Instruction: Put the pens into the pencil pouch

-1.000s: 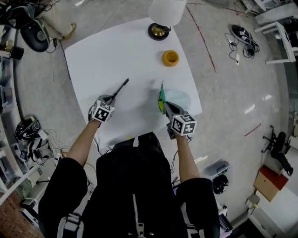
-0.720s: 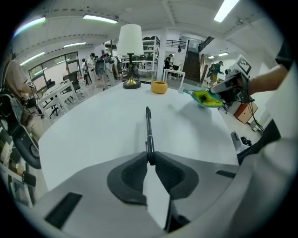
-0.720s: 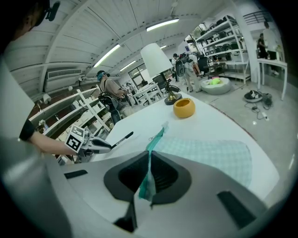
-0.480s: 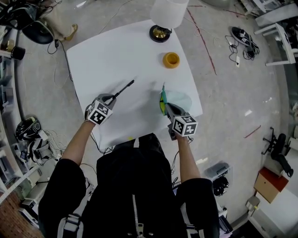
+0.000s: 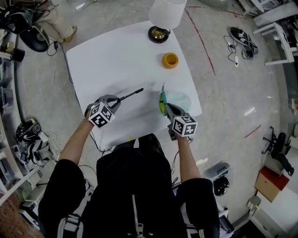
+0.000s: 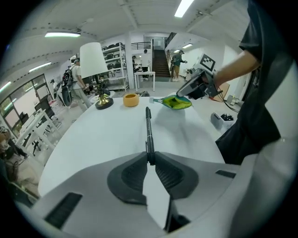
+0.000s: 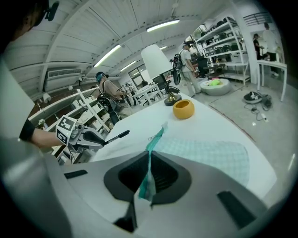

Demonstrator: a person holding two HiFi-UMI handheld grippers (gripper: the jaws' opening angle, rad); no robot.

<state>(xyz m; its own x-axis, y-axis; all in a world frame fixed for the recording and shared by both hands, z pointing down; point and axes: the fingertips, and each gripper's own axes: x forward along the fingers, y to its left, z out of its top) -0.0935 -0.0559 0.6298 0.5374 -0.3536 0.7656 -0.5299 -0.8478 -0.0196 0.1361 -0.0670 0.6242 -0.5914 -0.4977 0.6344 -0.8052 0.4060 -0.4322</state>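
My left gripper (image 5: 117,100) (image 6: 150,160) is shut on the end of a black pen (image 5: 131,94) (image 6: 148,130), held above the white table (image 5: 116,56) and pointing right toward the pouch. The pale green checked pencil pouch (image 5: 177,99) (image 7: 214,155) lies at the table's right front, its teal zipper edge (image 7: 151,153) lifted. My right gripper (image 5: 166,108) (image 7: 148,174) is shut on that teal edge. In the left gripper view the pouch (image 6: 176,102) shows yellow-green under the right gripper. In the right gripper view the pen (image 7: 116,136) sticks out from the left gripper.
An orange cup (image 5: 170,59) (image 7: 183,109) stands behind the pouch. A lamp with a white shade (image 5: 165,14) (image 6: 95,65) stands at the table's far edge. Cables, shoes and shelving crowd the floor around the table.
The left gripper has lifted and rolled, swinging the pen's tip rightward toward the pouch. The right gripper and pouch have stayed put.
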